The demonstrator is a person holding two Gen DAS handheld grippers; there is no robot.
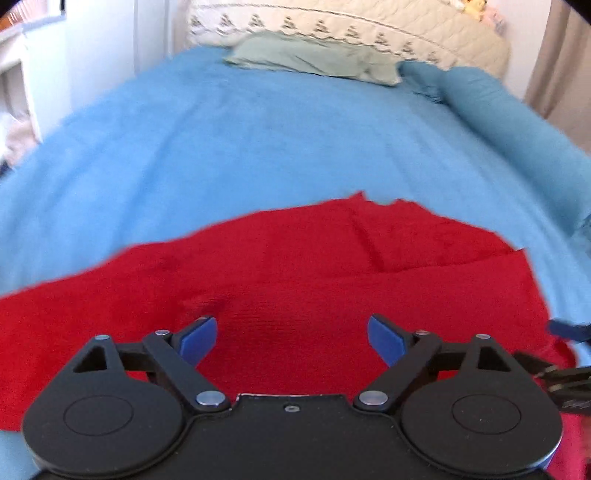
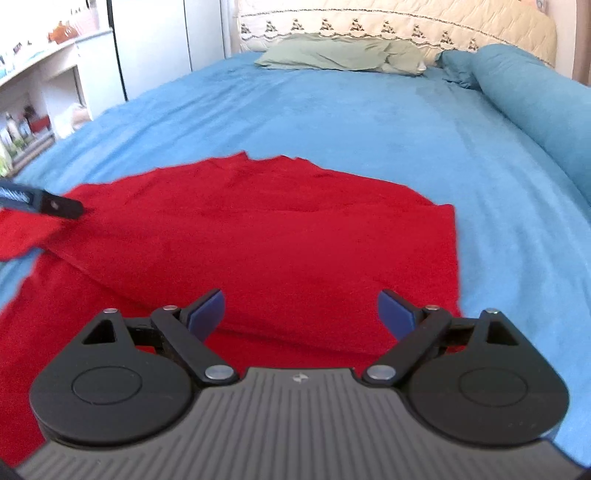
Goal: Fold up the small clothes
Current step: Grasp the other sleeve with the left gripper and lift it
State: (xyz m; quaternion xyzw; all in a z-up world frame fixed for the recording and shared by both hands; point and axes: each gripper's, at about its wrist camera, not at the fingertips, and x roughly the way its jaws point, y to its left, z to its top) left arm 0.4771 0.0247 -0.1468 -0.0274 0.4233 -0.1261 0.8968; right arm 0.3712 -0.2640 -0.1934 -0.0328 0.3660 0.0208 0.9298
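A red garment (image 1: 295,266) lies spread on the blue bedspread (image 1: 240,140), with one side folded over the middle. My left gripper (image 1: 291,334) is open and empty, just above the garment's near part. My right gripper (image 2: 301,310) is open and empty above the garment (image 2: 258,229) near its right edge. The left gripper's finger (image 2: 59,206) shows at the far left of the right wrist view, over the garment's left sleeve. The right gripper's finger (image 1: 565,328) shows at the right edge of the left wrist view.
A grey-green pillow (image 2: 343,53) and a blue bolster (image 2: 532,99) lie at the head of the bed, before a cream headboard (image 2: 406,26). White shelves (image 2: 44,92) stand to the left of the bed.
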